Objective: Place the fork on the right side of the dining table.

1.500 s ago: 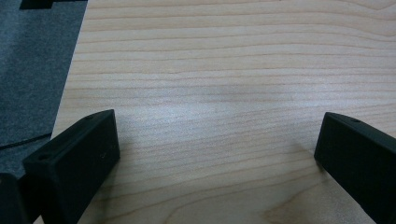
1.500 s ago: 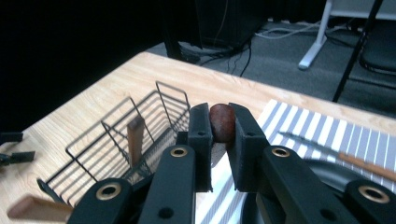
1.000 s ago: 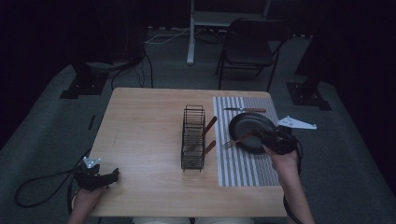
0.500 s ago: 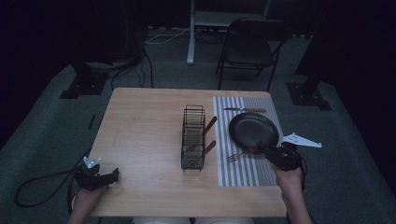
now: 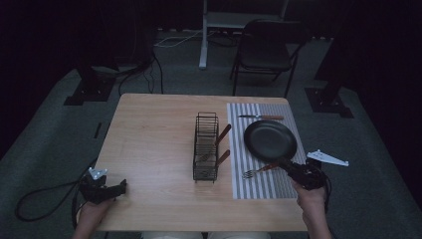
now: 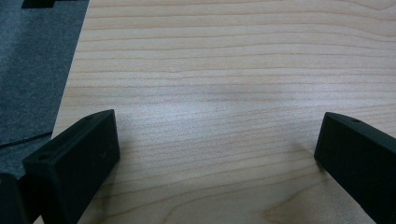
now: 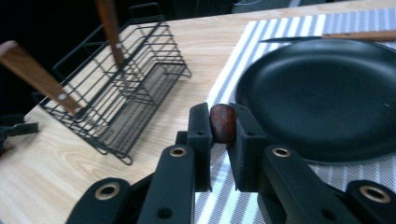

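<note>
Now: fork handle pinched

High view: the right gripper [image 5: 298, 172] has moved toward the table's near edge, and the fork [image 5: 259, 171] lies on the striped mat [image 5: 263, 186] beside the pan [image 5: 270, 140]; the left gripper [image 5: 117, 188] is spread.

Right gripper view: jaws clamp the fork's brown handle; the wire rack [image 7: 122, 79] holds two wooden-handled utensils.

Dim studio — lone table [image 5: 149, 149], stand bases [image 5: 89, 92], cables [image 5: 149, 64]

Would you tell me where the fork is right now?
In the high view the fork lies on the striped mat, right of the wire rack, its wooden handle clamped in the right gripper.
</note>
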A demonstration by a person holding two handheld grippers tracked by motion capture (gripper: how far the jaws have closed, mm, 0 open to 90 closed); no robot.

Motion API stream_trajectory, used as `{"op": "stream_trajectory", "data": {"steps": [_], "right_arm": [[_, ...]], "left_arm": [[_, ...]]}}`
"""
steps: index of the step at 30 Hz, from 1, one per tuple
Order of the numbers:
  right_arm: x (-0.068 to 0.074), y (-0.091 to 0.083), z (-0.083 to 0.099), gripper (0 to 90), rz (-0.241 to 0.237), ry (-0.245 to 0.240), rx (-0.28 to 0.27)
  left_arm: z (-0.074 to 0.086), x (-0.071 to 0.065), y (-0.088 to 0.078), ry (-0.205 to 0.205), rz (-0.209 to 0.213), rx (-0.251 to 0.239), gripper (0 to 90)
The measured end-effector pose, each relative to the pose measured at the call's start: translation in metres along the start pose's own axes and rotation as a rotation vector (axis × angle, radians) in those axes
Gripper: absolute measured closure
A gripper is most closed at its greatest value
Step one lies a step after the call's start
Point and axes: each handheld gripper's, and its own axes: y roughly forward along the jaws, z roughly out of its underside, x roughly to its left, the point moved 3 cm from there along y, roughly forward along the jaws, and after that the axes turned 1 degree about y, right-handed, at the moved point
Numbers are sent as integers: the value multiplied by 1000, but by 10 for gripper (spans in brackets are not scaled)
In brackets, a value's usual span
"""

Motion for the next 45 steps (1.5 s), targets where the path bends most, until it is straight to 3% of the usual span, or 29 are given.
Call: {"op": "stream_trajectory", "data": {"steps": [2, 7, 14, 27, 35, 40, 45], "right_arm": [[-3, 0, 1, 775, 14, 3, 1], [-27, 4, 7, 710, 79, 43, 18], [-54, 11, 19, 633, 126, 91, 58], [-82, 23, 31, 551, 149, 167, 100], [-98, 30, 40, 509, 189, 178, 117], [-110, 36, 47, 498, 150, 182, 83], [-117, 41, 51, 471, 176, 171, 122]], "left_arm": [[0, 0, 0, 0, 0, 0, 2], [0, 0, 0, 0, 0, 0, 2], [0, 0, 0, 0, 0, 0, 2], [0, 0, 0, 0, 0, 0, 2], [0, 0, 0, 0, 0, 0, 2], [0, 0, 0, 0, 0, 0, 2], [0, 0, 0, 0, 0, 0, 2]]}}
